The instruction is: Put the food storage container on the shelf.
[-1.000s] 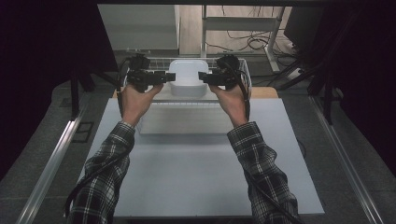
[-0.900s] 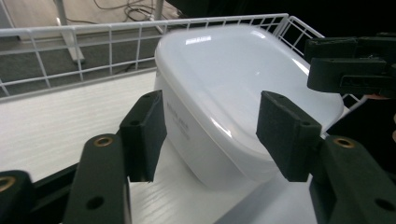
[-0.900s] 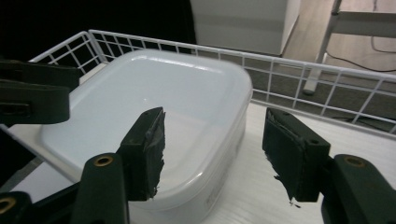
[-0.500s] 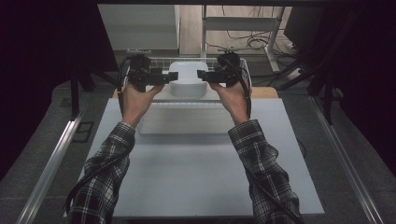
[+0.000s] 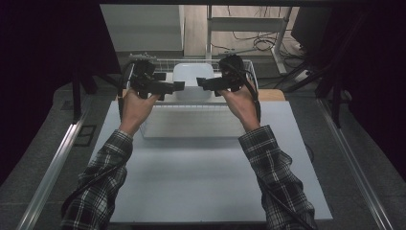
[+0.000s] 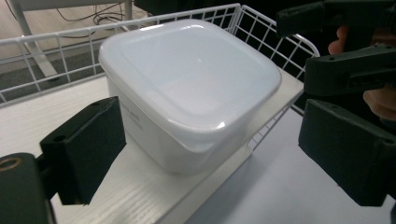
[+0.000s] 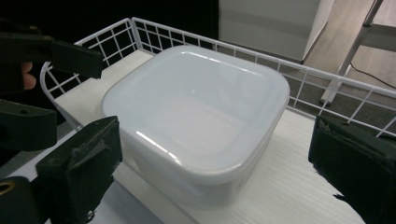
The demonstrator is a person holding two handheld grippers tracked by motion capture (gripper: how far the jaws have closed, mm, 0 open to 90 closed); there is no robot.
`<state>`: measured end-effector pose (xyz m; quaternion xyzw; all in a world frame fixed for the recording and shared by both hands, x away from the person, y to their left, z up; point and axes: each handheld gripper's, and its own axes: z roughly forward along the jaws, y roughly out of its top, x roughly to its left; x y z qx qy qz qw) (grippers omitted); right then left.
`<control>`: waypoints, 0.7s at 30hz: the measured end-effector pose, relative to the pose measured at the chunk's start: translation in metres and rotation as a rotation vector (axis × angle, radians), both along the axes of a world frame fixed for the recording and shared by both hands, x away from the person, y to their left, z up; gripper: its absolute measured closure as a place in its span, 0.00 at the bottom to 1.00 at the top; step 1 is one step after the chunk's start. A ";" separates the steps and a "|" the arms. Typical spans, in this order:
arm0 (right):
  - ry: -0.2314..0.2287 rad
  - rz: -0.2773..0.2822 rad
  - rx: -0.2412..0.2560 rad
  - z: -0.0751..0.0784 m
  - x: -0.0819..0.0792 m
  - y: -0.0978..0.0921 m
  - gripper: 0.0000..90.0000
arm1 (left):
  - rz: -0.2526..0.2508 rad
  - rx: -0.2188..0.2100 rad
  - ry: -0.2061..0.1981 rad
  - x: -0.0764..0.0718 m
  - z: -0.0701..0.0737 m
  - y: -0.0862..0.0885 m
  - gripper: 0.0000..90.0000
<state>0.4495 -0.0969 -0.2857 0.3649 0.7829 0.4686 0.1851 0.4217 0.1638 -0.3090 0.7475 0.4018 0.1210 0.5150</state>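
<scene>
A dim room with dark curtains is surrounding a pale tabletop (image 5: 201,177), and at its far edge a white wire basket (image 5: 249,67) is sitting with a wooden board as its floor. The white lidded container (image 5: 193,79) is resting on that board, near the basket's open front. Both tongs are facing it from opposite sides: the left tongs (image 5: 174,86) and the right tongs (image 5: 203,82) are each standing wide open, holding nothing and touching nothing, their jaws flanking the container's corners in the gripper views. To grip it well, I judge each pair should be closing low on the walls beneath the lid's overhang, squarely and together, so the smooth box is not tipping or slipping.
</scene>
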 end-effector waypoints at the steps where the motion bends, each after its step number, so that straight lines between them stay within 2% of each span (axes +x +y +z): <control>1: 0.000 0.000 0.000 0.000 0.000 0.000 0.03 | 0.000 0.000 0.000 0.000 0.000 0.000 0.07; 2: -0.017 0.017 -0.011 -0.002 -0.004 -0.001 0.01 | -0.009 0.005 -0.014 -0.004 -0.001 0.000 0.07; 5: -0.017 0.024 -0.011 -0.005 -0.008 -0.004 0.01 | -0.023 0.006 -0.018 -0.008 -0.003 0.001 0.06; 8: -0.023 0.052 -0.017 -0.011 -0.018 -0.010 0.01 | -0.052 0.030 -0.050 -0.018 -0.011 0.003 0.04; 9: -0.023 0.052 -0.017 -0.011 -0.018 -0.010 0.01 | -0.052 0.030 -0.050 -0.018 -0.011 0.003 0.04; 12: -0.032 0.072 -0.022 -0.020 -0.028 -0.018 0.00 | -0.072 0.004 -0.073 -0.032 -0.019 0.006 0.03; 15: -0.039 0.083 -0.021 -0.026 -0.035 -0.022 0.00 | -0.074 0.003 -0.083 -0.038 -0.022 0.006 0.03; 16: -0.047 0.091 -0.020 -0.031 -0.041 -0.025 0.00 | -0.074 0.022 -0.098 -0.046 -0.028 0.005 0.03; 17: -0.047 0.091 -0.020 -0.031 -0.041 -0.025 0.00 | -0.074 0.022 -0.098 -0.046 -0.028 0.005 0.03; 18: -0.053 0.095 -0.023 -0.036 -0.047 -0.027 0.00 | -0.077 0.034 -0.108 -0.053 -0.034 0.005 0.03; 21: -0.067 0.107 -0.038 -0.043 -0.057 -0.031 0.00 | -0.087 0.033 -0.113 -0.063 -0.044 0.005 0.03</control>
